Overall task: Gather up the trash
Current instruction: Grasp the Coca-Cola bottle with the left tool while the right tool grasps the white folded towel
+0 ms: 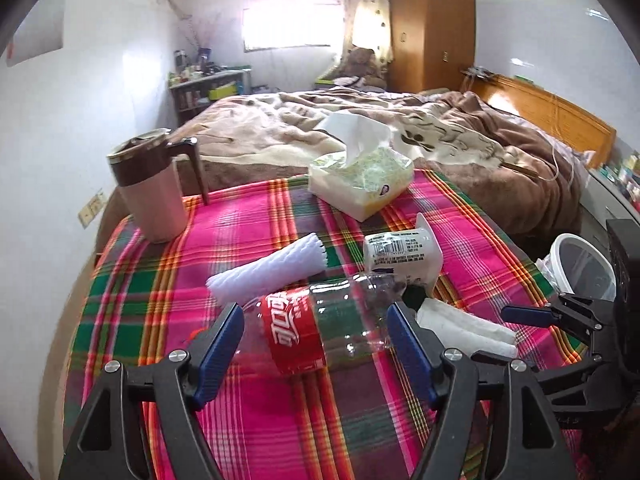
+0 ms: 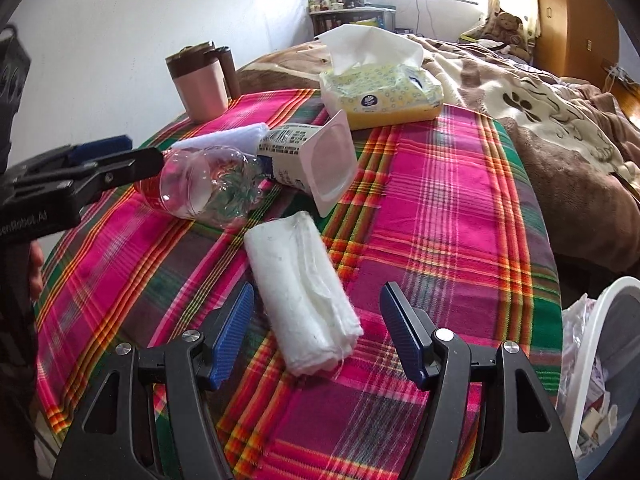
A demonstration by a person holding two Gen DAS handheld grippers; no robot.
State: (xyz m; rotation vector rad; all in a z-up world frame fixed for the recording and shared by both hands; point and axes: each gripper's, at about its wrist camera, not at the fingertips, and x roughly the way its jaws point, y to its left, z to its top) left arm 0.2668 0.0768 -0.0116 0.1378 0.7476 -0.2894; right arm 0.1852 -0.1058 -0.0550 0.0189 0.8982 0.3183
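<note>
An empty clear cola bottle (image 1: 320,324) with a red label lies on the plaid tablecloth (image 1: 248,236), between the open jaws of my left gripper (image 1: 316,338). A folded white tissue wad (image 2: 304,296) lies between the open jaws of my right gripper (image 2: 318,326). A white yogurt cup (image 2: 308,160) lies on its side beside the bottle (image 2: 204,188). A white foam net sleeve (image 1: 268,270) lies behind the bottle. The wad (image 1: 468,328) and the right gripper (image 1: 532,316) show in the left wrist view. The left gripper (image 2: 116,160) shows at the left of the right wrist view.
A pink and brown mug (image 1: 154,192) stands at the table's far left. A yellow tissue pack (image 1: 360,180) sits at the far edge. A white bin (image 2: 600,364) with a bag and trash stands right of the table. A bed (image 1: 440,136) lies behind.
</note>
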